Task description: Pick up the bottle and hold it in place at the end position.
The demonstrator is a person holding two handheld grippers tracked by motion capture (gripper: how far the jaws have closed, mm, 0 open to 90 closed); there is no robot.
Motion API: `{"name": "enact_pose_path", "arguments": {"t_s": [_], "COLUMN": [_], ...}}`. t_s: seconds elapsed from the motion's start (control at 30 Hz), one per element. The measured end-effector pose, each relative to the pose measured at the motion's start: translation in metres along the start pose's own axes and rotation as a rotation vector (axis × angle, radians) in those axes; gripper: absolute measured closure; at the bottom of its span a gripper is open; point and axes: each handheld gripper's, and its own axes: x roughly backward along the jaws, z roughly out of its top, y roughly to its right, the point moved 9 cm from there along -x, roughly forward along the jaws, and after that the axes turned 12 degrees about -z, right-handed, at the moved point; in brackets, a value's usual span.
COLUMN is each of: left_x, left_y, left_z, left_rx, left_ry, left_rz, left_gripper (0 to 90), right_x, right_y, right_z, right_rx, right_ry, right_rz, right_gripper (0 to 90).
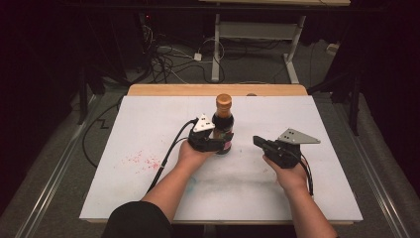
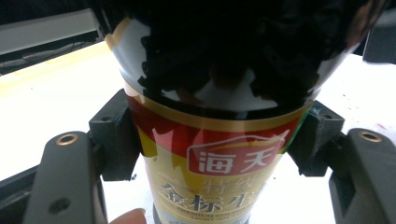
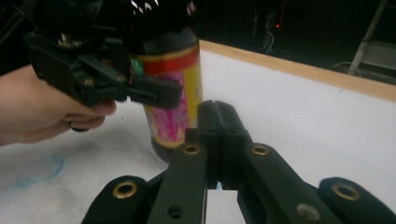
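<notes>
A dark sauce bottle (image 1: 223, 124) with an orange cap and a red and yellow label stands upright in the middle of the white table (image 1: 148, 119). My left gripper (image 1: 216, 142) is shut on the bottle's lower body, one jaw on each side of the label (image 2: 215, 172). In the right gripper view the same bottle (image 3: 173, 93) stands just beyond the jaws, with the left gripper (image 3: 140, 91) clamped round it. My right gripper (image 1: 257, 141) sits to the right of the bottle, jaws shut together (image 3: 217, 116) on nothing and pointing at it, a short gap away.
Red specks (image 1: 141, 159) and a faint blue mark (image 1: 190, 179) stain the table's left and front. A wooden edge (image 1: 218, 89) runs along the far side. Cables (image 1: 168, 59) and a desk frame (image 1: 257, 39) lie on the floor beyond.
</notes>
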Motion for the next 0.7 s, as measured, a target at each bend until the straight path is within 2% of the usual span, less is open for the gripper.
{"name": "enact_pose_path", "arguments": {"t_s": [0.13, 0.17, 0.2, 0.4, 0.43, 0.47, 0.5, 0.53, 0.57, 0.67, 0.7], "left_x": [0.0, -0.003, 0.0, 0.001, -0.004, -0.006, -0.003, -0.006, -0.006, -0.006, -0.003], "left_y": [0.0, 0.005, 0.0, 0.0, 0.006, 0.007, 0.006, 0.007, 0.007, 0.008, 0.007], "left_z": [0.0, 0.003, 0.0, 0.0, 0.005, 0.008, 0.004, 0.008, 0.008, 0.008, 0.004], "left_rx": [0.001, 0.032, 0.002, -0.001, 0.047, 0.083, 0.043, 0.081, 0.084, 0.082, 0.044], "left_ry": [0.005, 0.051, 0.01, 0.004, 0.075, 0.118, 0.067, 0.112, 0.116, 0.116, 0.069], "left_rz": [0.002, -0.02, 0.003, 0.005, -0.016, -0.005, -0.014, -0.004, -0.003, -0.002, -0.012], "left_gripper": [28.3, 28.3, 28.3, 28.3, 28.3, 28.3, 28.3, 28.3, 28.3, 28.3, 28.3], "right_x": [-0.002, -0.002, -0.003, -0.006, -0.006, -0.007, -0.008, -0.008, -0.009, -0.009, -0.009], "right_y": [-0.002, -0.003, -0.004, -0.012, -0.013, -0.014, -0.015, -0.016, -0.017, -0.019, -0.019], "right_z": [0.012, 0.015, 0.018, 0.033, 0.034, 0.035, 0.037, 0.038, 0.039, 0.044, 0.046], "right_rx": [0.011, 0.015, 0.019, 0.031, 0.035, 0.036, 0.036, 0.04, 0.045, 0.048, 0.055], "right_ry": [0.007, 0.01, 0.013, 0.025, 0.024, 0.024, 0.023, 0.019, 0.02, 0.028, 0.029], "right_rz": [0.005, 0.009, 0.011, 0.034, 0.034, 0.037, 0.039, 0.041, 0.042, 0.045, 0.045], "right_gripper": [90.0, 90.0, 90.0, 90.0, 90.0, 90.0, 90.0, 90.0, 90.0, 90.0, 90.0]}}
